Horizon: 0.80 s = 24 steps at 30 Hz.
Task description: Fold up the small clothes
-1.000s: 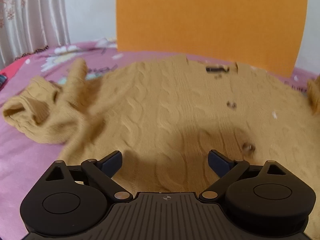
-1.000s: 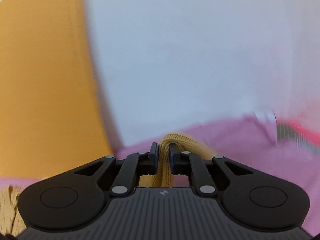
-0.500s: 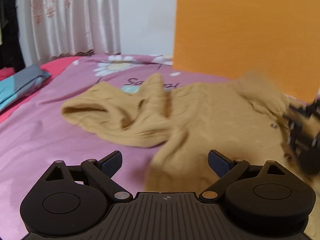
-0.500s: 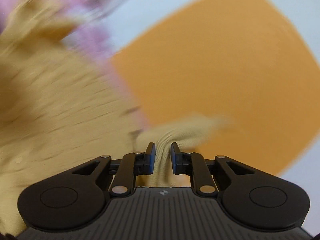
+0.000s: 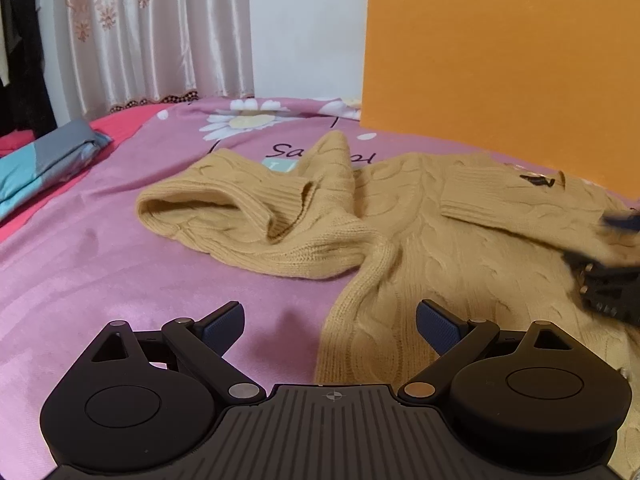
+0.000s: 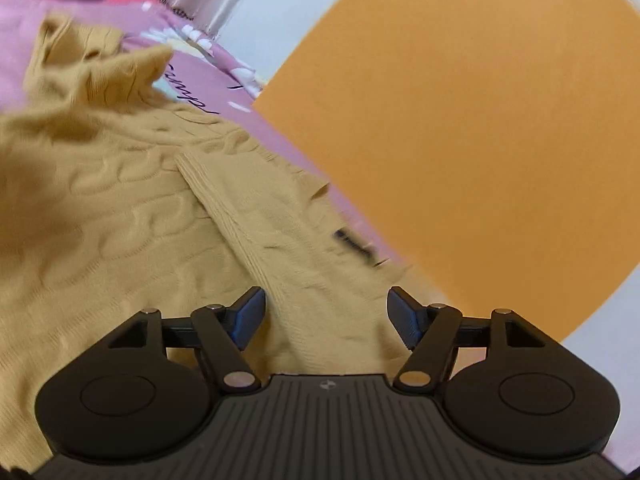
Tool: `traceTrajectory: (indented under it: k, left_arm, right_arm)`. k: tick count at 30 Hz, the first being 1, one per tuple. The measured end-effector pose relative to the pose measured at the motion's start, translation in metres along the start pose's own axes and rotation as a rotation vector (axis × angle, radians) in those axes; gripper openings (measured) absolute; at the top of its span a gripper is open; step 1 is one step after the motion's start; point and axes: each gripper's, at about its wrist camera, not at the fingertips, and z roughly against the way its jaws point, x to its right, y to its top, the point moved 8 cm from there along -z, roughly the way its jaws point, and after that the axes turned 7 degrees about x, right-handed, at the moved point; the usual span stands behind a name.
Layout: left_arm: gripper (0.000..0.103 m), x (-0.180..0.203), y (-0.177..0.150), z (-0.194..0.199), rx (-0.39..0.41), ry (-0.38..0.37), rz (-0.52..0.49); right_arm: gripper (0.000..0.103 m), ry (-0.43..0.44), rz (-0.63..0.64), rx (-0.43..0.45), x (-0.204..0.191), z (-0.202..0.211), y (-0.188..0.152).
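Observation:
A mustard cable-knit sweater (image 5: 432, 232) lies on the pink bedspread (image 5: 120, 264). Its left sleeve (image 5: 256, 216) is bunched up to the left of the body. The right sleeve (image 5: 512, 208) lies folded across the chest. My left gripper (image 5: 330, 322) hangs open above the sweater's lower left edge, with nothing between its fingers. My right gripper (image 6: 326, 312) is rolled to one side, and its jaws are opening over the folded sleeve (image 6: 280, 248), whose cloth lies between the pads without being pinched. The right gripper (image 5: 612, 264) also shows blurred at the right edge of the left wrist view.
An orange panel (image 5: 500, 48) stands behind the bed. Folded grey and teal cloth (image 5: 44, 160) lies at the far left on a red cover. Curtains (image 5: 160, 28) and dark hanging clothes (image 5: 24, 52) are at the back left. The daisy-print bedspread (image 6: 200, 76) runs on past the sweater.
My right gripper swung the sleeve over the sweater's body and came down, then its jaws parted and let the sleeve go. My left gripper shifted left, bringing the bunched sleeve into view, then held still.

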Motion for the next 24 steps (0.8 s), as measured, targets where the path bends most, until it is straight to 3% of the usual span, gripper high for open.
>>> traceTrajectory:
  k: [1,2,7,8,10,11,12,15,17,19,22,23,24]
  left_arm:
    - [0.103,0.001,0.002,-0.001,-0.001,-0.001,0.000]
    - [0.103,0.002,0.007,-0.003,-0.001,-0.002,-0.001]
    - [0.103,0.028,0.039,-0.019,0.021,-0.027,-0.041]
    - [0.103,0.037,0.047,-0.024,0.025,-0.038,-0.053]
    - [0.103,0.057,0.059,-0.035,0.031,-0.063,-0.073]
    - [0.103,0.067,0.065,-0.041,0.030,-0.071,-0.080]
    - [0.103,0.078,0.069,-0.048,0.027,-0.082,-0.086]
    - [0.103,0.107,0.080,-0.073,0.005,-0.095,-0.100]
    - [0.103,0.124,0.082,-0.091,-0.017,-0.088,-0.111]
    - [0.103,0.136,0.078,-0.109,-0.049,-0.074,-0.125]
    - [0.103,0.145,0.064,-0.135,-0.109,-0.022,-0.160]
    - [0.103,0.144,0.057,-0.143,-0.130,0.004,-0.177]
    - [0.103,0.140,0.051,-0.148,-0.142,0.026,-0.187]
  right_arm:
    - [0.030,0.047,-0.016,-0.022,-0.007,-0.002,-0.002]
    - [0.014,0.090,-0.031,-0.014,-0.015,0.002,-0.003]
    - [0.015,0.210,-0.009,0.081,-0.027,0.036,0.003]
    - [0.019,0.221,-0.046,0.080,-0.020,0.039,0.003]
    - [0.043,0.213,-0.139,0.081,0.005,0.040,0.002]
    - [0.060,0.196,-0.193,0.089,0.022,0.045,-0.001]
    - [0.067,0.166,-0.258,0.094,0.042,0.049,-0.006]
    - [0.077,0.021,-0.471,0.059,0.112,0.055,-0.034]
    - [0.083,-0.125,-0.617,0.003,0.157,0.047,-0.061]
    - [0.084,-0.250,-0.767,-0.087,0.193,0.034,-0.093]
    - [0.082,-0.309,-0.892,-0.173,0.213,0.020,-0.128]
    - [0.077,-0.308,-0.910,-0.184,0.214,0.018,-0.136]
    - [0.058,-0.286,-0.926,-0.193,0.210,0.014,-0.141]
